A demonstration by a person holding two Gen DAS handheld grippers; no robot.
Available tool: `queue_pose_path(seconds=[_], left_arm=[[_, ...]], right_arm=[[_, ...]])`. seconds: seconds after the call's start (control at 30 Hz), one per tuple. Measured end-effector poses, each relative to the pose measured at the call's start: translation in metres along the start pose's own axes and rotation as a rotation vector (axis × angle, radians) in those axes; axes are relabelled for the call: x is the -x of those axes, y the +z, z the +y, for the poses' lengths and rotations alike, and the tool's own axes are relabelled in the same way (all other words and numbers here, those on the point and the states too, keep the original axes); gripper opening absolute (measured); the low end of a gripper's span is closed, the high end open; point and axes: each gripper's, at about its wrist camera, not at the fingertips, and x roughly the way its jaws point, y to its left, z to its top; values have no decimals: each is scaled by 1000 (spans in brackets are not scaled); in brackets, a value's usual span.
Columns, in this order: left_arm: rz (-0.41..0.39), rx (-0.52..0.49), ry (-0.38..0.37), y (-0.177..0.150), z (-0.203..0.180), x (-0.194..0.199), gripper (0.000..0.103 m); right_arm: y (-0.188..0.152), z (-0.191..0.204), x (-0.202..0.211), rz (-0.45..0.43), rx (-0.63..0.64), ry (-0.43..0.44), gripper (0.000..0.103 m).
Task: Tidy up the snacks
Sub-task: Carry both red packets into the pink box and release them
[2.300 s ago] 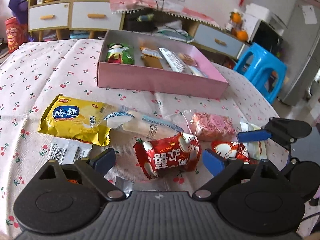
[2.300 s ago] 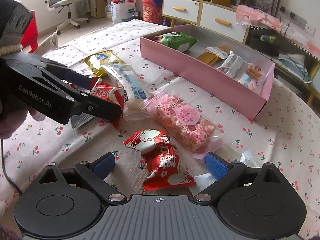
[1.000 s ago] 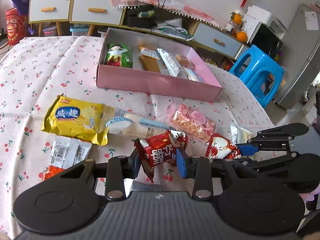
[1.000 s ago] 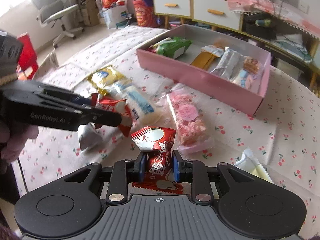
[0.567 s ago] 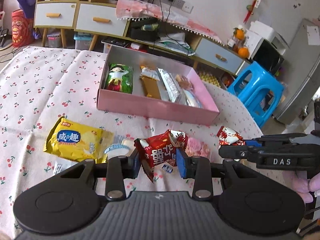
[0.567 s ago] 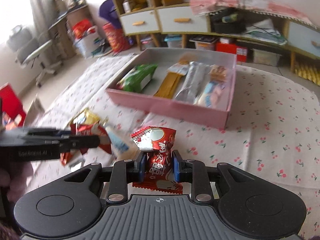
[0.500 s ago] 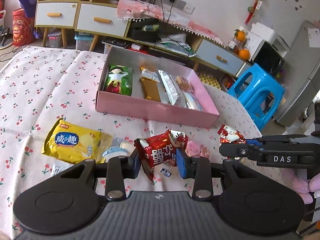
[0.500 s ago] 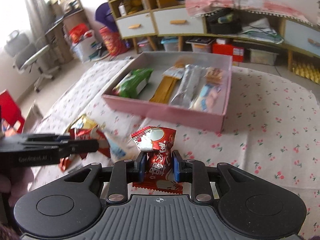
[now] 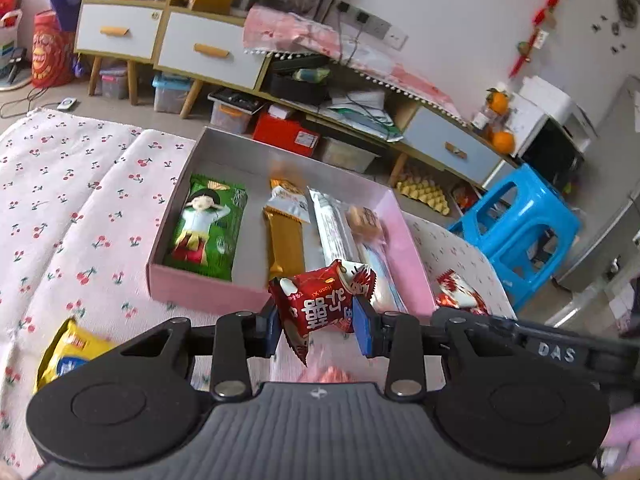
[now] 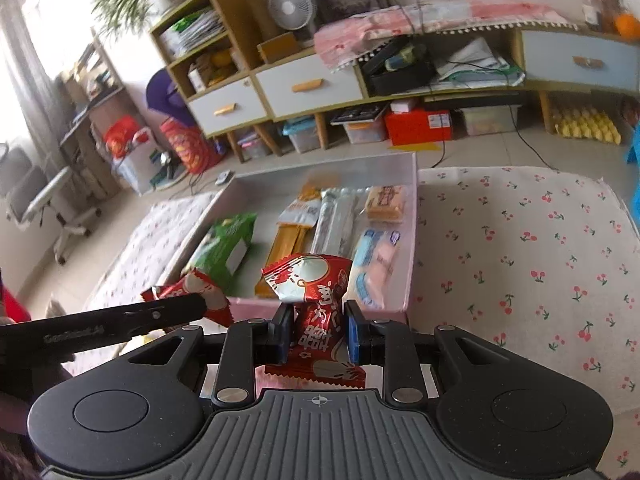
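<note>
1. While both grippers hang above the table's near part, each has its jaws clamped on a red packet: the left gripper (image 9: 316, 322) pinches a red packet (image 9: 320, 304) between its blue pads, and the right gripper (image 10: 318, 334) squeezes its own red packet (image 10: 316, 308).
2. Both packets are off the cloth, in front of the box's near wall.
3. Behind them the pink box (image 9: 208, 284) lies open on the table, holding a green pack (image 9: 206, 228) at its left end, then a gold bar (image 9: 284, 240), a silver bar (image 9: 334, 232) and small pastel packs by its right wall.
4. On the cherry-print cloth (image 9: 80, 200), a yellow pack (image 9: 72, 354) lies near the front left edge.
</note>
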Motion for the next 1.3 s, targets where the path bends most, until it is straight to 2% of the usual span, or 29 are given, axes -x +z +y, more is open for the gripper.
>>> queue_pose_path(seconds=[0.2, 0.4, 0.57, 0.7, 0.97, 1.3], left_arm=[[27, -20, -31, 16, 0, -18, 34], [49, -52, 30, 21, 7, -27, 34], [14, -21, 64, 25, 17, -25, 34], [-17, -61, 95, 23, 18, -26, 34], [-25, -106, 104, 21, 14, -32, 35], [-21, -107, 96, 20, 14, -36, 35]], right_arm=[[7, -10, -8, -22, -84, 29, 25], [10, -17, -19, -29, -133, 22, 25], [16, -22, -29, -51, -206, 31, 25], [21, -20, -37, -77, -237, 16, 25], [25, -15, -46, -113, -247, -15, 25], [22, -20, -49, -99, -249, -43, 25]])
